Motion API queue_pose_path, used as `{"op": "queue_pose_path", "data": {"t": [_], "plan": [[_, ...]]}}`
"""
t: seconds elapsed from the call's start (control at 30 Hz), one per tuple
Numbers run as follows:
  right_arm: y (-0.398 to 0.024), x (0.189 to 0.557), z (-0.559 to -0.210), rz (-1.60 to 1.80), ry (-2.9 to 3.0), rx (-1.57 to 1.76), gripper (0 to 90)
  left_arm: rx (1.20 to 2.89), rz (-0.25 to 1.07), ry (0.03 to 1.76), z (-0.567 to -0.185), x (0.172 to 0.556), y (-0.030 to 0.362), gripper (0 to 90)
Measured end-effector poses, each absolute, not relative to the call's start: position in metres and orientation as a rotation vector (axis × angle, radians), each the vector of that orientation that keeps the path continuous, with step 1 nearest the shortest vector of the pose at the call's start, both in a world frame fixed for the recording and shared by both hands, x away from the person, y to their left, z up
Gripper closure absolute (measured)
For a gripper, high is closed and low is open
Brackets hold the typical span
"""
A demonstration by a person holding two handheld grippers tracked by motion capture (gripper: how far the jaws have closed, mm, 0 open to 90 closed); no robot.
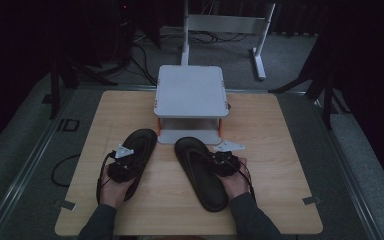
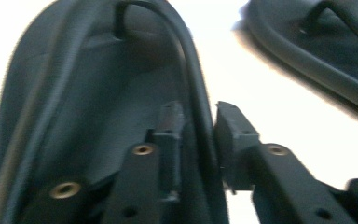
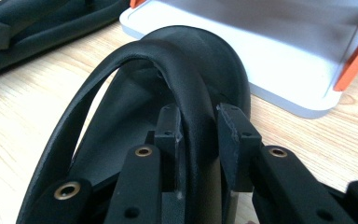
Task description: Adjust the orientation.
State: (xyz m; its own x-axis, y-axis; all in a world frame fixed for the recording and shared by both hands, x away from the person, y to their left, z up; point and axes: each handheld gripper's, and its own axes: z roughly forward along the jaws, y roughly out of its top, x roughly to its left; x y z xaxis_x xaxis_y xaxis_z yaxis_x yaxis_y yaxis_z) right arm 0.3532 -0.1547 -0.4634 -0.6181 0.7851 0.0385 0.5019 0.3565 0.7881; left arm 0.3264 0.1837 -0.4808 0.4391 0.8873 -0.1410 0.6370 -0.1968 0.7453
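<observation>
While both black rubber flip-flops lie on the pale wooden table (image 1: 280, 200) before the white two-tier stand (image 1: 190, 92), left gripper (image 2: 199, 122) nipping left sandal's (image 1: 135, 150) strap, right gripper (image 3: 199, 122) clamped on right sandal's (image 1: 197, 170) strap.

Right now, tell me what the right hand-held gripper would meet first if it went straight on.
Probably the grey two-tier stand: the right hand-held gripper, shut on its flip-flop's strap, points at its lower shelf, though depth is unclear.
</observation>
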Motion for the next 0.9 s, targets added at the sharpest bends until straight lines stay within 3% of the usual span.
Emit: {"op": "queue_pose_path", "data": {"t": [0.13, 0.2, 0.23, 0.27, 0.57, 0.9], "plan": [[-0.154, 0.352, -0.462, 1.185, 2.321, 1.119, 58.0, 1.937, 0.424, 1.287, -0.479, 0.325, 0.181, 79.0], [-0.154, 0.351, -0.46, 1.193, 2.325, 1.114, 58.0, 1.937, 0.424, 1.287, -0.479, 0.325, 0.181, 79.6], [-0.157, 0.348, -0.457, 1.213, 2.331, 1.105, 49.6, 1.941, 0.433, 1.294, -0.479, 0.323, 0.18, 80.4], [-0.158, 0.347, -0.456, 1.214, 2.328, 1.106, 48.4, 1.941, 0.436, 1.299, -0.478, 0.322, 0.18, 80.6], [-0.195, 0.322, -0.451, 1.145, 2.256, 1.089, 49.1, 1.927, 0.426, 1.279, -0.473, 0.298, 0.18, 82.1], [-0.204, 0.312, -0.478, 0.944, 2.337, 1.087, 54.3, 1.964, 0.399, 1.222, -0.474, 0.295, 0.165, 81.2]]}}
